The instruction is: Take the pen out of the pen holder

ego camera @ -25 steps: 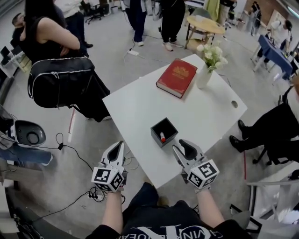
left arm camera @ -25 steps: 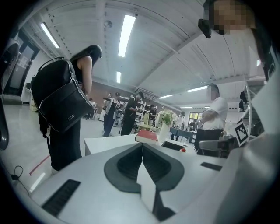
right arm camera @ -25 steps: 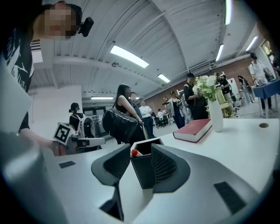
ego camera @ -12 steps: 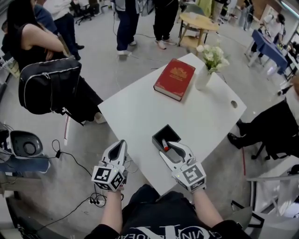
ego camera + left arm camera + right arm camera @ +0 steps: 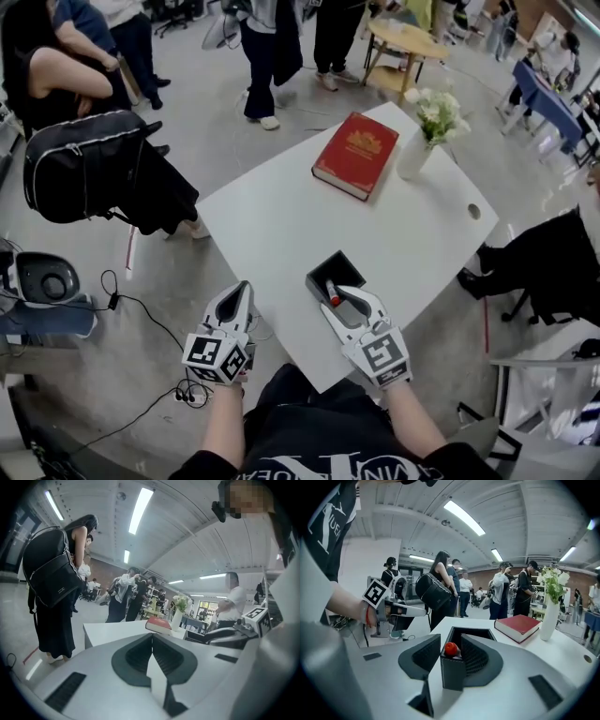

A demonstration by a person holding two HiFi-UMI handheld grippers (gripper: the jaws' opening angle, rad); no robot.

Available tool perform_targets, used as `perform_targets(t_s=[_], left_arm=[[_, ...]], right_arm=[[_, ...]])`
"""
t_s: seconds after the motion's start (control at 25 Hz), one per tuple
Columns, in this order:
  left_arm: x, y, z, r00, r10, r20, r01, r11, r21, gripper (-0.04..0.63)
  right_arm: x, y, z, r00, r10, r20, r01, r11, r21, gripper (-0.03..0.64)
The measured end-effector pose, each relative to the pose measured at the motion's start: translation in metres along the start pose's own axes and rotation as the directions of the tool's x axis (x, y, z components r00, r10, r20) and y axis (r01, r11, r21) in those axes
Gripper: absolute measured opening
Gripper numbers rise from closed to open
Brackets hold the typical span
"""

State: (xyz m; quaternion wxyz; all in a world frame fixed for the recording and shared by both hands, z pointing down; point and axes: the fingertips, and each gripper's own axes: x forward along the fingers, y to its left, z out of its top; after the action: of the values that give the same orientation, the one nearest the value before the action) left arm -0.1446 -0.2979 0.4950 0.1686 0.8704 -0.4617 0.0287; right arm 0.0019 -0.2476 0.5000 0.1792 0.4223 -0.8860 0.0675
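right tongs (image 5: 451,639): jaws apart and closing, one on each side of the pen's red cap and the holder's near corner; no pad presses yet.
reason: I judge they are lined up to catch the cap, the only part above the rim.
left tongs (image 5: 152,637): jaws together, empty, at 9 o'clock from the right tongs, beyond the counter (image 5: 281,225) edge, probably to leave room.
pen (image 5: 450,648): round red cap, pale shaft, leaning in the near corner.
pen holder (image 5: 452,672): black square box at the counter's 6 o'clock edge.
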Motion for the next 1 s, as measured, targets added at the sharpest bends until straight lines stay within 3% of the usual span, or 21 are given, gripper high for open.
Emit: perform_targets(t_s=[0.64, 1.0], left_arm=[[0.003, -0.01, -0.017, 0.999, 0.044, -0.012, -0.045, 0.997, -0.061, 0.005], [0.005, -0.013, -0.018, 0.998, 0.059, -0.012, -0.06, 0.996, -0.063, 0.005]], right_arm=[[-0.015, -0.004, 0.001, 0.996, 0.084, 0.018, -0.085, 0.994, 0.064, 0.092], [-0.014, -0.026, 0.008, 0.996, 0.059, 0.06, -0.064, 0.994, 0.085, 0.078]])
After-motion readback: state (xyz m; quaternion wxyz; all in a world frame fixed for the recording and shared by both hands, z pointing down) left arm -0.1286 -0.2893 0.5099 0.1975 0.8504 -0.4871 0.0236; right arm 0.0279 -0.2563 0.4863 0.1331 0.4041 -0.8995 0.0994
